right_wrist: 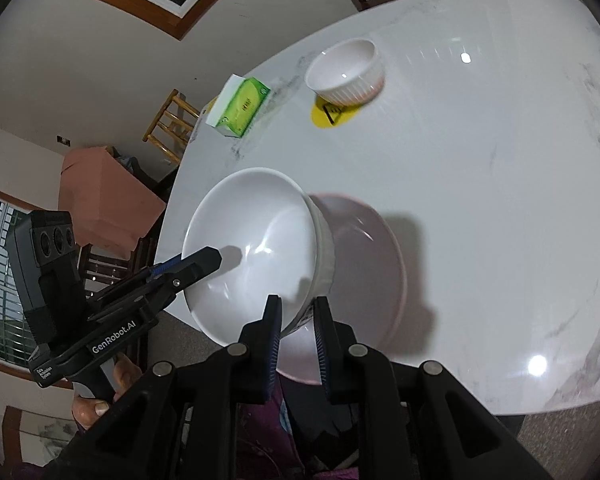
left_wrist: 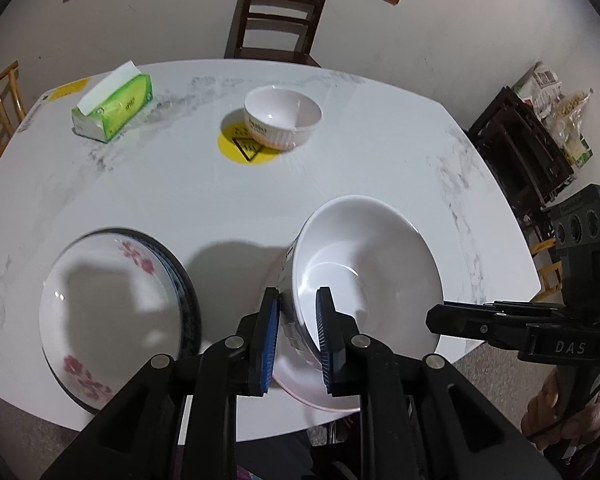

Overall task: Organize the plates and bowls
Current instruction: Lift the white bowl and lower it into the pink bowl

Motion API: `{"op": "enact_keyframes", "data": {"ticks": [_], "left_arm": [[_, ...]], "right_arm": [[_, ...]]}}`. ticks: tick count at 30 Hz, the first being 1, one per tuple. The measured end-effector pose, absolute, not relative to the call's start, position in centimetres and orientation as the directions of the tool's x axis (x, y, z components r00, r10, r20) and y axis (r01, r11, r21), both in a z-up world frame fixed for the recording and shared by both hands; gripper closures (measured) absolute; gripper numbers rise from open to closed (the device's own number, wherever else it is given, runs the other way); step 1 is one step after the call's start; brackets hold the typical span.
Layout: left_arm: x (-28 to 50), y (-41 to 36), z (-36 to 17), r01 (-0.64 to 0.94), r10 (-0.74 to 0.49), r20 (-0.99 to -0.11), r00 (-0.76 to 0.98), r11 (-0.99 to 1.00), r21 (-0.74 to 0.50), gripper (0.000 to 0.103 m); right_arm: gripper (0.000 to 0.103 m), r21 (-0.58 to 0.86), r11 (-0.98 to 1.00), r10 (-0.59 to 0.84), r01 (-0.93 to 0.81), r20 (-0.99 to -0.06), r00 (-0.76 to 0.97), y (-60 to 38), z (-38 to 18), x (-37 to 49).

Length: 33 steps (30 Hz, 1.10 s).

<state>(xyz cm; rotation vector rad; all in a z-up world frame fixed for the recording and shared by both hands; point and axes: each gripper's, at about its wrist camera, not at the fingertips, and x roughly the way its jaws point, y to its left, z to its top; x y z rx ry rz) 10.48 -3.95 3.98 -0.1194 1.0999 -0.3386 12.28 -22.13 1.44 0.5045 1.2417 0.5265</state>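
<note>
Bowl in grip: glossy white bowl (left_wrist: 364,272), ribbed outside, tilted above the near table edge; both grippers pinch its rim.
Left gripper (left_wrist: 298,340): blue ridged pads clenched on the wall, one inside, one outside.
Right gripper (right_wrist: 298,344): likewise clamped across the rim.
Beneath it: pale pinkish plate (right_wrist: 376,264), apparently under the bowl; blurred.
Left view only: floral plate (left_wrist: 112,320) with dark rim, beside the held bowl.
Far bowl: small fluted white bowl (left_wrist: 283,117) on a yellow sticker (left_wrist: 236,148).
Table: white marble-look table (left_wrist: 340,160), rounded corners; green tissue box (left_wrist: 114,104) at the far left.
</note>
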Motion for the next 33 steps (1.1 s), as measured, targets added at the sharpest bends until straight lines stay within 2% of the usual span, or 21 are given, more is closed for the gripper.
{"op": "enact_keyframes", "data": {"ticks": [33], "left_arm": [[9.7,-5.3,0.3,0.182,-0.301,-0.885,0.354,0.951,-0.251,0.086]], "right_arm": [[0.086,0.618,0.783,0.618,-0.074,-0.758,0.209,-22.9,-0.7,11.2]]}}
